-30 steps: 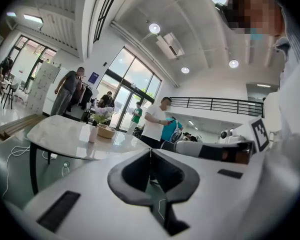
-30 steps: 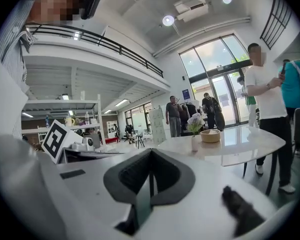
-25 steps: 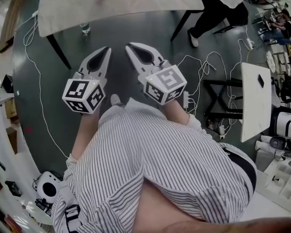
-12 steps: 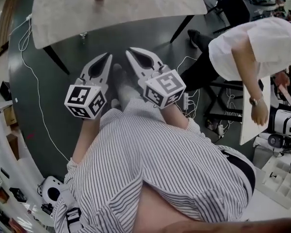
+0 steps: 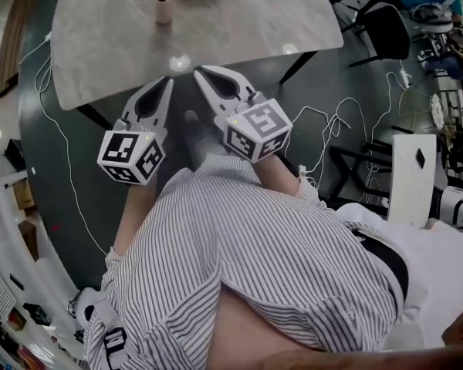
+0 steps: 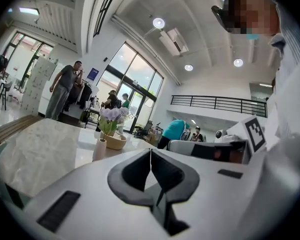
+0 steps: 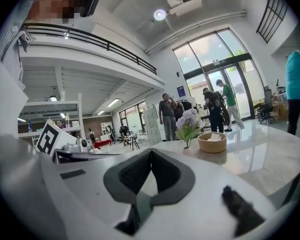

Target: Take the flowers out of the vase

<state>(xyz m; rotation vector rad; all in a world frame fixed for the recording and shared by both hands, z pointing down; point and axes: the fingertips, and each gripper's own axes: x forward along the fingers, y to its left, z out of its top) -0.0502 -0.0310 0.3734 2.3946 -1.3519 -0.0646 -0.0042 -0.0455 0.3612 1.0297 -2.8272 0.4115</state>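
Starting close in: got the left gripper (image 5: 167,85) and the right gripper (image 5: 204,72), both white plastic two-jaw tools with marker cubes, held out side by side and roughly level just short of the near edge of the pale marble-look table (image 5: 239,29). Checked both gripper views: jaws pressed together tip to tip on each, nothing pinched in either, so nothing grabbed yet. Further out across the tabletop, well apart from both tools, spotted the small pale pink ceramic vase (image 5: 163,10) with the lilac flowers on green stems (image 6: 112,115) standing upright in it, and just past that a round tan wooden bowl (image 6: 116,142). Now the bit that matters: ends up a little left of the left gripper's pointing line and a little right of the right one's, so basically dead ahead between the two. Looks slightly closer to the left tips from the head view, though not by much. Stems running straight up, so probably calls for opening up, reaching forward across the table, pinching sideways on the stems above the vase's rim and lifting straight up, maybe with the other tool steadying the vase.
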